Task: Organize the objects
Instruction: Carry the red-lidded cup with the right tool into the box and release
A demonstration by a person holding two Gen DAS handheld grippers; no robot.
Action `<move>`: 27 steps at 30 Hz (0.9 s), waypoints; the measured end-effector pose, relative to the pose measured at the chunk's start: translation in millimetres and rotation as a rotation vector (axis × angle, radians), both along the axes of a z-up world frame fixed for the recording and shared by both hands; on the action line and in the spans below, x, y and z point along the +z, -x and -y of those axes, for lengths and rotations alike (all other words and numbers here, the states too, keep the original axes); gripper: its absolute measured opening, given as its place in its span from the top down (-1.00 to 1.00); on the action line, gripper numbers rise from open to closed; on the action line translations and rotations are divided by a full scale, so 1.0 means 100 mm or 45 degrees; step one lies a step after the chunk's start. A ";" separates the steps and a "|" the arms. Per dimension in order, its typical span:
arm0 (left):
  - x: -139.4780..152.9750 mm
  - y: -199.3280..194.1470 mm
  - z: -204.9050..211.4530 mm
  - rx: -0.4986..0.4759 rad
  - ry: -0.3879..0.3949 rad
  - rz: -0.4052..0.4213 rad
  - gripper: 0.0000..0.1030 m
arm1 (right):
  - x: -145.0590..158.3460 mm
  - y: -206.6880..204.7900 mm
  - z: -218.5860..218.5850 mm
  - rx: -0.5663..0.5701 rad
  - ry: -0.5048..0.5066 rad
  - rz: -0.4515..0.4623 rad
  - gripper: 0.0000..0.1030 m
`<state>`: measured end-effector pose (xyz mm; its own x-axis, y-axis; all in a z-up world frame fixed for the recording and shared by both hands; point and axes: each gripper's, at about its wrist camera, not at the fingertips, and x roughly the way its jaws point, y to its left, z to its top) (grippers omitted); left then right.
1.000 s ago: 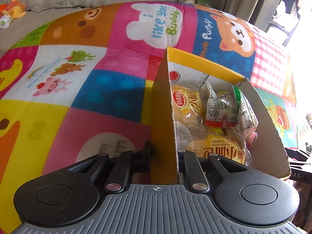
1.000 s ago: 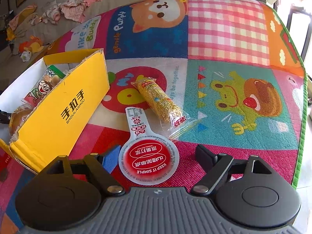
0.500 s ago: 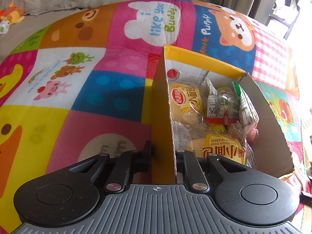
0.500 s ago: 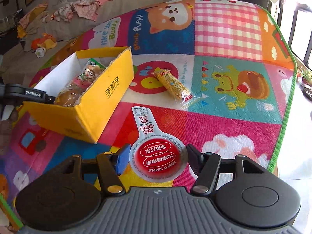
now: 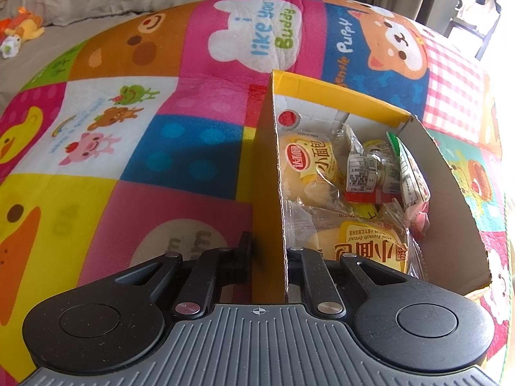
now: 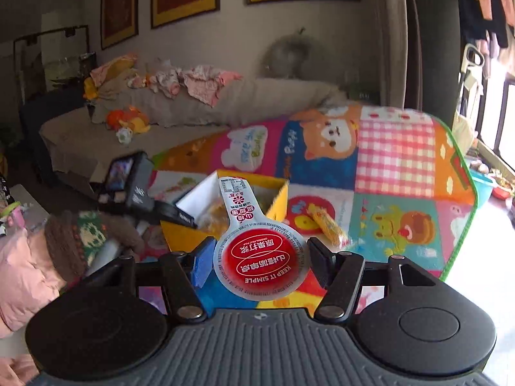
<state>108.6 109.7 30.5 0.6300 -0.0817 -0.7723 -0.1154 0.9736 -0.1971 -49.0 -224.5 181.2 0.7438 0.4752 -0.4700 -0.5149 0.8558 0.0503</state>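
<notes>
1. The left gripper was clenched on the near wall of the yellow box; its jaws were closing the last bit, one finger outside the wall and one inside.
2. The right gripper grasped the red-topped snack pouch by its round body, pads pressing both sides, the long tab pointing toward the box.
3. The pouch hung above the play mat, on the near side of the box, clear of its rim.
4. The pouch looked light and thin, with a glossy foil face that could slip; the round body seemed the soundest hold, since the tab would likely bend.
5. The box was thin card, so its pinched wall would probably flex if pulled hard.
6. Bread packets already filled much of the box; free room seemed to lie along the wall opposite the clenched one.
7. A long yellow snack stick lay on the mat just beside the box, on the side away from the left gripper, with open mat around it.
</notes>
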 end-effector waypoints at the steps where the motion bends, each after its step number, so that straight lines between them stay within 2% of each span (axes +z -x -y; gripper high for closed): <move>1: 0.00 0.00 0.00 -0.001 -0.001 0.001 0.74 | 0.11 0.00 -0.04 0.010 -0.012 0.041 -0.20; 5: 0.00 0.01 0.00 -0.005 0.001 0.006 0.74 | 0.43 -0.09 -0.20 0.049 -0.065 0.140 -0.20; 9: -0.01 0.01 -0.02 -0.014 0.012 0.011 0.74 | 0.54 -0.40 -0.48 0.081 -0.110 0.144 -0.20; 11: -0.01 0.01 -0.03 -0.020 0.016 0.014 0.74 | 0.49 -0.62 -0.64 0.080 -0.123 0.104 -0.20; 16: -0.01 0.01 -0.04 -0.033 0.021 0.017 0.73 | 0.24 -1.22 -0.99 0.046 -0.230 -0.087 -0.20; 20: -0.01 0.01 -0.04 -0.036 0.023 0.021 0.72 | 0.05 -1.59 -1.19 -0.061 -0.320 -0.138 -0.20; 21: -0.01 0.01 -0.05 -0.036 0.029 0.021 0.72 | 0.00 -1.68 -1.22 -0.080 -0.354 -0.161 -0.22; 23: -0.02 0.01 -0.06 -0.037 0.038 0.022 0.71 | -0.11 -1.84 -1.24 -0.091 -0.410 -0.245 -0.45; 24: -0.02 0.01 -0.06 -0.037 0.038 0.024 0.71 | -0.15 -1.89 -1.23 -0.093 -0.430 -0.272 -0.45; 27: -0.02 0.01 -0.05 -0.036 0.030 0.026 0.71 | -0.22 -1.88 -1.14 -0.112 -0.397 -0.246 -0.51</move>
